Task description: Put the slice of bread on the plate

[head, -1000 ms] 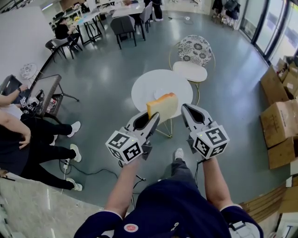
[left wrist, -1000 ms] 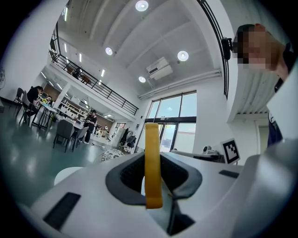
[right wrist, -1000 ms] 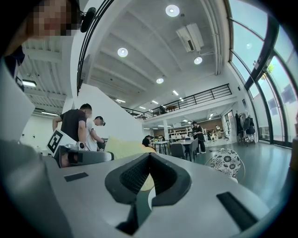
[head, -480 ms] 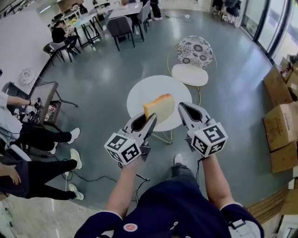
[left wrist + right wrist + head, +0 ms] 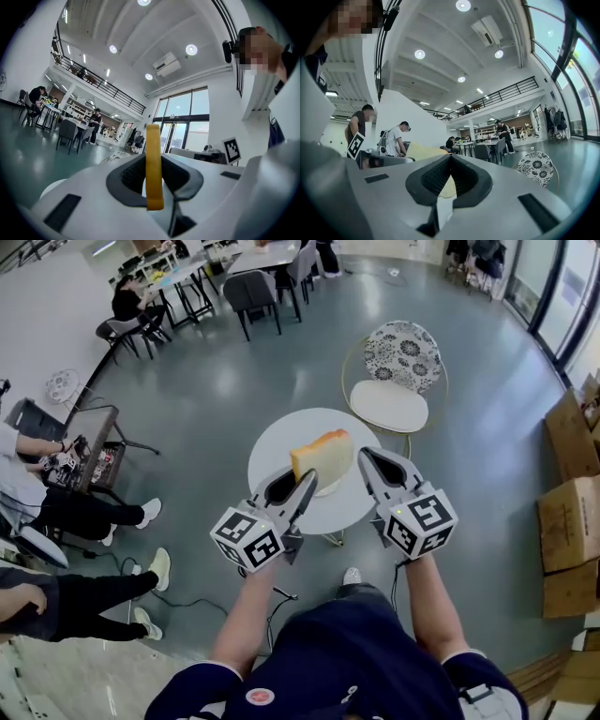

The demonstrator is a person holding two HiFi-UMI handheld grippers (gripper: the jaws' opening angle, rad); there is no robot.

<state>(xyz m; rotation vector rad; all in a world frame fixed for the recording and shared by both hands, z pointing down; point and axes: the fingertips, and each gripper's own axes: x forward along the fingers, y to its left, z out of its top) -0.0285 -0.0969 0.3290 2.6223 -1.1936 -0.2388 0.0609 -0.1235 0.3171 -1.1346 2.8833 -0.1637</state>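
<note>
1. Bread [image 5: 322, 456]: one slice, upright at frame centre over the table [image 5: 281, 442]. It is pinched at its lower left edge by the left gripper [image 5: 304, 484], whose jaws are partway closed and press on the slice.
2. In the left gripper view the bread [image 5: 153, 164] shows edge-on only, as a yellow crust strip between the jaws. Both flat faces are hidden there.
3. The plate is hard to make out. In the head view the bread and jaws cover the middle of the tabletop. A cream curved shape [image 5: 449, 186] shows through the jaw gap in the right gripper view; cannot tell if that is it.
4. Right gripper [image 5: 366, 457]: jaw tips meet, nothing between them. It sits just right of the bread, apart from it.
5. In the right gripper view the bread's pale face [image 5: 423, 151] peeks over the left jaw, with the lower part hidden.
6. Seated people [image 5: 89, 512] at the left edge are cut off, mostly legs and shoes. The boxes [image 5: 567, 521] are cut by the right edge, so the count is unclear.
7. Counts: two grippers, one bread slice, one round white table, one patterned chair [image 5: 401, 348] at the table's upper right.
</note>
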